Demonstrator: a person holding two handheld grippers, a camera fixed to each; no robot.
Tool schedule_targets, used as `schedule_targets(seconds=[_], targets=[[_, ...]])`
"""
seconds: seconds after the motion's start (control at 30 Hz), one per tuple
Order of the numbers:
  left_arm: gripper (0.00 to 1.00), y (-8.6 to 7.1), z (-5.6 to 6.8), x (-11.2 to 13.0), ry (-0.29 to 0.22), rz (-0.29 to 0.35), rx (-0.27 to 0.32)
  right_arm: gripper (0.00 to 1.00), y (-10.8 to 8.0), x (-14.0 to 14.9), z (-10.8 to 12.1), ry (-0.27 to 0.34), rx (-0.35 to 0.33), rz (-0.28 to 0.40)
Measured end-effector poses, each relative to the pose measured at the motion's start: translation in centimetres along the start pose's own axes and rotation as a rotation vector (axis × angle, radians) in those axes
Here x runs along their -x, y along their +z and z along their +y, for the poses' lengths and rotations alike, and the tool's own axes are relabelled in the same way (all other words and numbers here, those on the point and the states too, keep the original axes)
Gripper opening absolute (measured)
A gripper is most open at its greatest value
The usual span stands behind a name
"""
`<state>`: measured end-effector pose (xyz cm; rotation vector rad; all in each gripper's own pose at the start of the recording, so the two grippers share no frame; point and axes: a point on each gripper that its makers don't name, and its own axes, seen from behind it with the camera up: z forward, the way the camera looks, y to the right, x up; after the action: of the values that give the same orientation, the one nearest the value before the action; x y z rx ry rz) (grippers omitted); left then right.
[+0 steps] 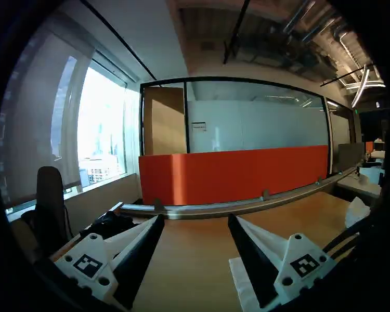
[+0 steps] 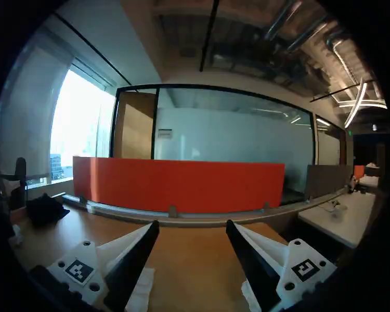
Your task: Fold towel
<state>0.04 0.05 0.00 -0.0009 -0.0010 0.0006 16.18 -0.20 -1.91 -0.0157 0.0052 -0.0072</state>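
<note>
There are two grippers, and each one has two fingers with black insides.

In the left gripper view, the left gripper (image 1: 195, 218) has its two fingers spread wide apart. Nothing is between them but bare brown table (image 1: 195, 265). One flat white towel (image 1: 242, 286) lies on the table low down in this view. It sits under the finger on the right side of the view, and its edge pokes out into the gap. The fingers are not pinching it.

One black bundle (image 1: 107, 223) sits on the table on the left of this view, near the one big bright window (image 1: 99, 130). One dark chair back (image 1: 49, 200) stands on that side too. One small white crumpled thing (image 1: 357, 210) lies on the table at the right edge of the view.

In the right gripper view, the right gripper (image 2: 191, 223) is also spread wide and holds nothing. Two bits of white towel (image 2: 142, 291) show here, one under each finger, low down near the gripper. It is hard to tell if they are one cloth. The wood between the fingers is bare.

One long orange wall (image 2: 179, 184) stands along the far edge of the table. One white table (image 2: 340, 216) stands beyond it on the right of this view.
</note>
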Motion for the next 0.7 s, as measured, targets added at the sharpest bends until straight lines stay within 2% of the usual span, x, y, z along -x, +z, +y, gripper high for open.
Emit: schedule_targets(seconds=[0.3, 0.7], targets=[[0.90, -0.3, 1.0, -0.3, 0.014, -0.034, 0.039, 1.00, -0.9, -1.2, -0.2, -0.035, -0.030, -0.033], [0.90, -1.2, 3.9, 0.5, 0.066, -0.104, 0.167, 1.00, -1.9, -1.0, -3.7, -0.112, -0.201, -0.103]])
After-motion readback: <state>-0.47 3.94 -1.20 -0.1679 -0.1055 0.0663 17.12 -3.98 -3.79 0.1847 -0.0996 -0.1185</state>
